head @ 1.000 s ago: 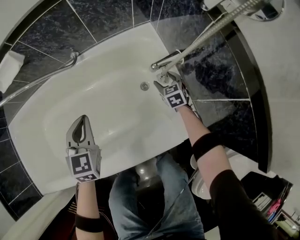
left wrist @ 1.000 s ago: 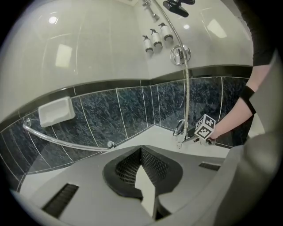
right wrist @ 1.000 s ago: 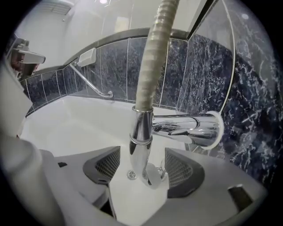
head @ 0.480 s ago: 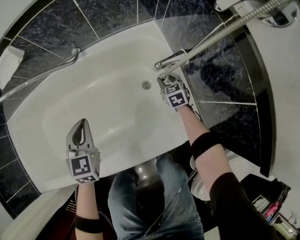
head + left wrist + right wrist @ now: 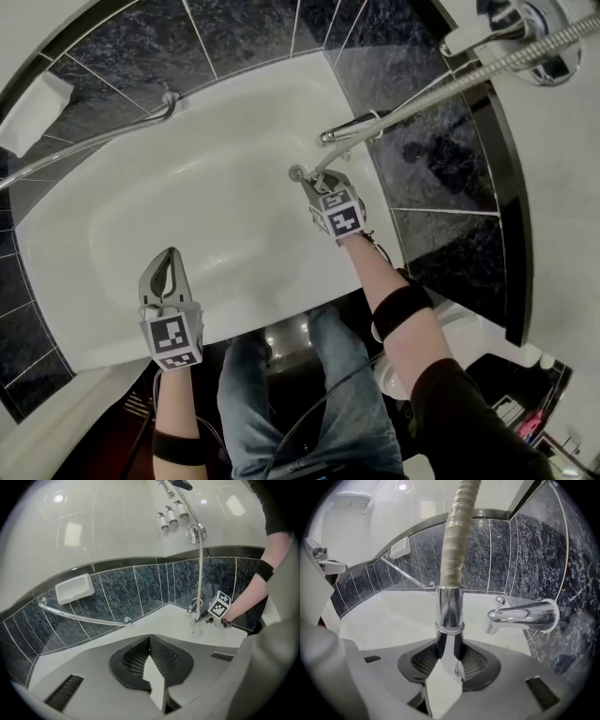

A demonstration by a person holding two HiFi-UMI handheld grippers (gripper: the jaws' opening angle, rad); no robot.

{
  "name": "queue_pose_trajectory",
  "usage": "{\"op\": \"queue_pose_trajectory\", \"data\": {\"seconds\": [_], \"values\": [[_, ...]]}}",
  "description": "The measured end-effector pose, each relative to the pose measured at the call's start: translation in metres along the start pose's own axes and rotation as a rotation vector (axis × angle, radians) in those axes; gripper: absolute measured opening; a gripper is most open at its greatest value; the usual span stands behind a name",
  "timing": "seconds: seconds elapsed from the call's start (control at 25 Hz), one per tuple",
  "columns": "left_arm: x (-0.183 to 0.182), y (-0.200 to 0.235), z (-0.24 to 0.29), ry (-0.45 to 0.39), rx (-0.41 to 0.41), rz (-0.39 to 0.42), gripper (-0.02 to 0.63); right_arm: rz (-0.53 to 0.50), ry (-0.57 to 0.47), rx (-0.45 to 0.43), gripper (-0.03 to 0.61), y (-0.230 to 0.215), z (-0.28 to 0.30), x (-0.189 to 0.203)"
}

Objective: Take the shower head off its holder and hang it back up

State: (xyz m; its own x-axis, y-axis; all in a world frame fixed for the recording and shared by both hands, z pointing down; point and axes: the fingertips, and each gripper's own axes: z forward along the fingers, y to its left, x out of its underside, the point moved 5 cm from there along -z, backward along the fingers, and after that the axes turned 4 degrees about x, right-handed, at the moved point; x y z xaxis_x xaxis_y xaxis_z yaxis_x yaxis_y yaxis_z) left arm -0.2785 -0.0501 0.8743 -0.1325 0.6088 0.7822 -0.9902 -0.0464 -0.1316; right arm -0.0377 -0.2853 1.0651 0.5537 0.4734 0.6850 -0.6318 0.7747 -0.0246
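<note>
Tools over the bathtub (image 5: 187, 187).
My right tool (image 5: 315, 180), jaws just closed, clamps the shower hose (image 5: 450, 606); my left tool (image 5: 167, 256), lower left, sits together, empty.

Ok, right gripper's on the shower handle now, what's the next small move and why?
Probably draw the chrome shower handle clear of the tub spout, out over the bathtub. The right gripper has just been closing and now clamps the handle, with the hose running up from it. The holder isn't visible, so go gently.
</note>
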Motion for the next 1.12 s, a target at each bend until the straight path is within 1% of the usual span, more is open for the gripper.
{"op": "queue_pose_trajectory", "data": {"seconds": [0.12,0.32,0.48,0.6,0.76,0.8,0.92,1.0,1.12], "values": [[0.001,0.010,-0.027,0.011,-0.028,-0.021,0.000,0.083,-0.011,-0.069,0.147,0.048,-0.016,-0.009],[0.002,0.032,-0.086,0.021,-0.102,-0.053,0.000,0.245,-0.055,-0.233,0.147,0.142,-0.049,-0.043],[-0.001,0.057,-0.142,0.026,-0.158,-0.083,0.000,0.357,-0.076,-0.341,0.147,0.207,-0.090,-0.087],[-0.006,0.075,-0.184,0.030,-0.189,-0.097,0.021,0.444,-0.090,-0.425,0.147,0.250,-0.127,-0.127],[-0.020,0.093,-0.237,0.027,-0.219,-0.100,0.081,0.527,-0.107,-0.514,0.148,0.299,-0.180,-0.180],[-0.026,0.096,-0.249,0.024,-0.226,-0.093,0.109,0.549,-0.111,-0.537,0.148,0.309,-0.194,-0.194],[-0.043,0.103,-0.277,0.022,-0.257,-0.042,0.194,0.607,-0.115,-0.608,0.149,0.336,-0.232,-0.234],[-0.048,0.106,-0.292,0.024,-0.287,-0.024,0.254,0.638,-0.113,-0.646,0.149,0.348,-0.257,-0.261],[-0.063,0.108,-0.318,0.024,-0.321,0.018,0.308,0.680,-0.108,-0.695,0.149,0.362,-0.296,-0.297]]}}
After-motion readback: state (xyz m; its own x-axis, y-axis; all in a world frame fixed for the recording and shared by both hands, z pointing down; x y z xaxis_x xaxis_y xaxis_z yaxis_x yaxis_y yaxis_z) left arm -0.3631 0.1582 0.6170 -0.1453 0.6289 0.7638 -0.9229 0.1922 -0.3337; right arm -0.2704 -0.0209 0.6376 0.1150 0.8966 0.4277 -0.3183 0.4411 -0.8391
